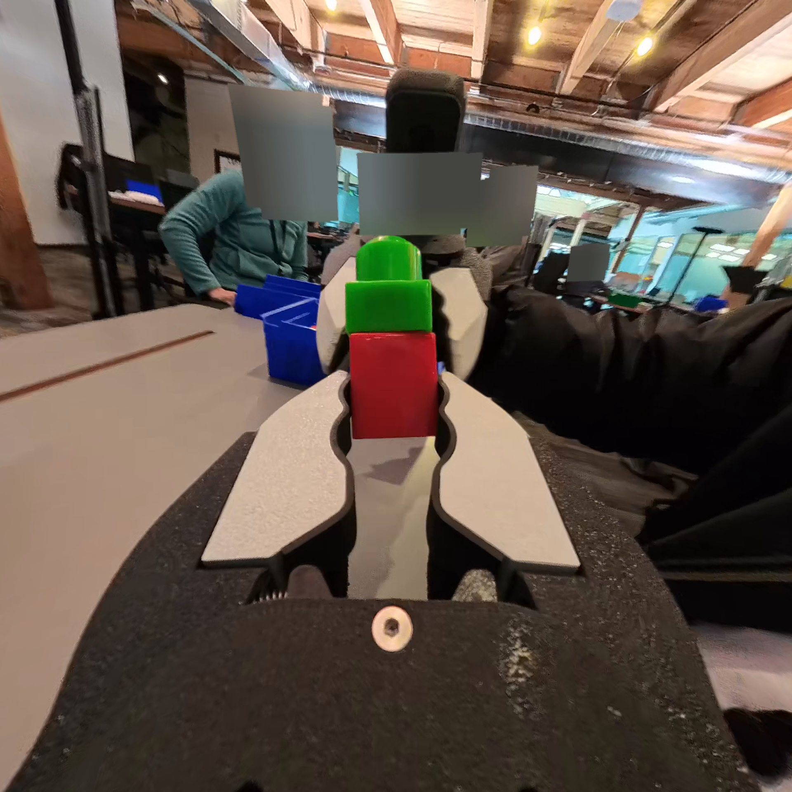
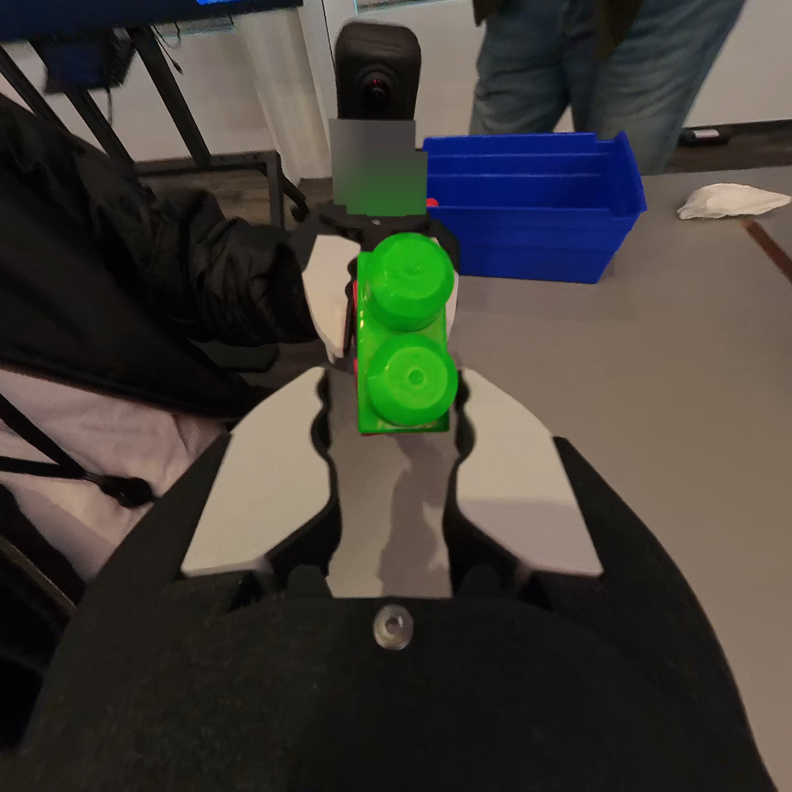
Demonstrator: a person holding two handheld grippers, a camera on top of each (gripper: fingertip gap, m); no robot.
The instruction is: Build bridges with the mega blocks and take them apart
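Green block (image 1: 388, 309) stacked on red block (image 1: 393, 385) above grey table (image 1: 107, 428), left gripper (image 1: 394, 396) clamped on red block, right gripper (image 2: 392, 400) clamped on green block, blue bin (image 2: 535, 214) just beyond, white cloth (image 2: 728, 205) farther off.

blue bins (image 2: 535, 205), perhaps crumpled tissue (image 2: 728, 201), grey table (image 2: 600, 385)
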